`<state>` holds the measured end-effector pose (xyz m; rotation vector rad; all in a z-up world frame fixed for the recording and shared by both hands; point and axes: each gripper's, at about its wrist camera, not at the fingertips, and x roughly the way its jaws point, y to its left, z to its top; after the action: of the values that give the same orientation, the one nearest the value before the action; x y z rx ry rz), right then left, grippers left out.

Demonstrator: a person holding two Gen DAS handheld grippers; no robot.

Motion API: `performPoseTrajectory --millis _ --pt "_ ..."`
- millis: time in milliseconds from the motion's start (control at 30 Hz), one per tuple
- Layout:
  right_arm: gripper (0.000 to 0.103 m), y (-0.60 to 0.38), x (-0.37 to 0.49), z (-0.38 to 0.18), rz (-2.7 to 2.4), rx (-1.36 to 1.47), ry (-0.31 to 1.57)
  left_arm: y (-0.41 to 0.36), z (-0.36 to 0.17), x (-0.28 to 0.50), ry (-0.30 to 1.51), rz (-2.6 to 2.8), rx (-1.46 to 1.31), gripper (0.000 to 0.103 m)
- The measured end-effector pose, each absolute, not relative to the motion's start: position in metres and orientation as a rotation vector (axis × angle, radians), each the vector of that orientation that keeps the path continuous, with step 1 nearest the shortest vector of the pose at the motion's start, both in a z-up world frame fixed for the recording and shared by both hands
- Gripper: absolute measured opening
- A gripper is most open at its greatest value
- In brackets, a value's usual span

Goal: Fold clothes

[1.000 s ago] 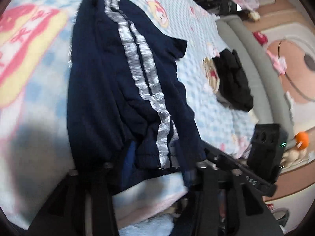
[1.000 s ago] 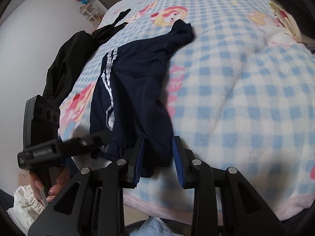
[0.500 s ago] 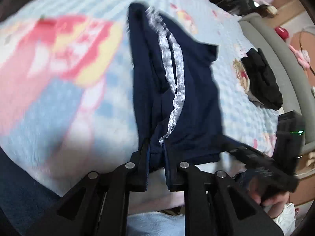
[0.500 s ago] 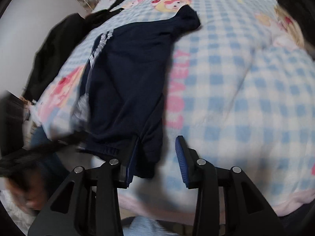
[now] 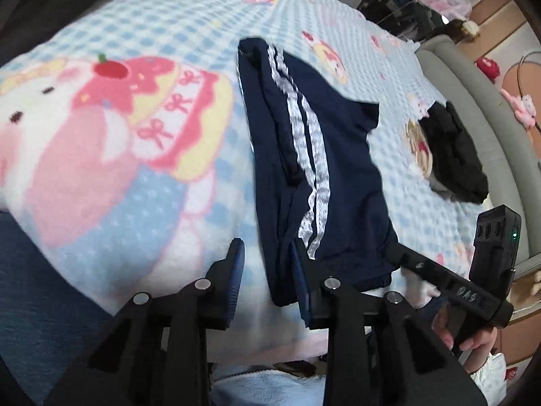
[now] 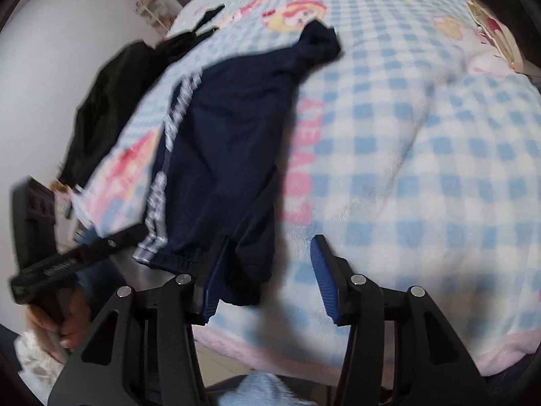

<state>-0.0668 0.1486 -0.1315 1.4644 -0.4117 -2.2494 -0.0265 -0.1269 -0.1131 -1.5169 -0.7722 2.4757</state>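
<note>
1. Lay flat on the checked blanket (image 5: 189, 34): navy shorts (image 5: 341, 176) with two white side stripes (image 5: 312, 155), folded lengthwise, waistband end at the blanket's near edge, the far end reaching toward its middle.
2. Stood spread wide at that near edge: left gripper (image 5: 267, 270), its right finger (image 5: 304, 270) touching the shorts' waistband corner, its left finger over bare blanket; nothing pinched between them.
3. Stood likewise spread: right gripper (image 6: 270, 267), left finger (image 6: 216, 264) against the dark hem, right finger over the blue checks, holding nothing.
4. Showed in each wrist view the other tool: the right one at the shorts' right waistband corner in the left view, the left one at the striped corner in the right view.
5. Sat apart near the blanket's right edge: a black garment (image 5: 453, 155) in a heap.
6. Hung over the blanket's left edge: another black garment (image 6: 108, 108).
</note>
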Motion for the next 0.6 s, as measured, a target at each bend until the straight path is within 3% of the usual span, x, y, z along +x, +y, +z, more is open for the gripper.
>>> performPoseTrajectory --millis 67,167,333,433,600 --pt "0.053 0.152 -0.075 -0.12 -2.263 1.417 -0.42 -0.13 -0.105 -0.036 -0.768 2.474 -1.472 0.031" --pt "0.053 0.155 -0.094 -0.112 -2.311 1.385 -0.412 -0.135 -0.098 -0.057 -0.738 2.461 -1.454 0.043" --pt "0.053 0.151 -0.143 -0.122 -2.307 1.43 -0.415 -0.136 -0.093 -0.108 -0.683 2.478 -1.463 0.043" --pt "0.053 0.152 -0.171 -0.132 -2.285 1.448 -0.476 -0.147 -0.097 -0.14 -0.722 2.462 -1.476 0.053" --pt "0.056 0.15 -0.208 -0.156 -2.248 1.495 -0.607 -0.161 -0.124 -0.175 -0.782 2.409 -1.564 0.054"
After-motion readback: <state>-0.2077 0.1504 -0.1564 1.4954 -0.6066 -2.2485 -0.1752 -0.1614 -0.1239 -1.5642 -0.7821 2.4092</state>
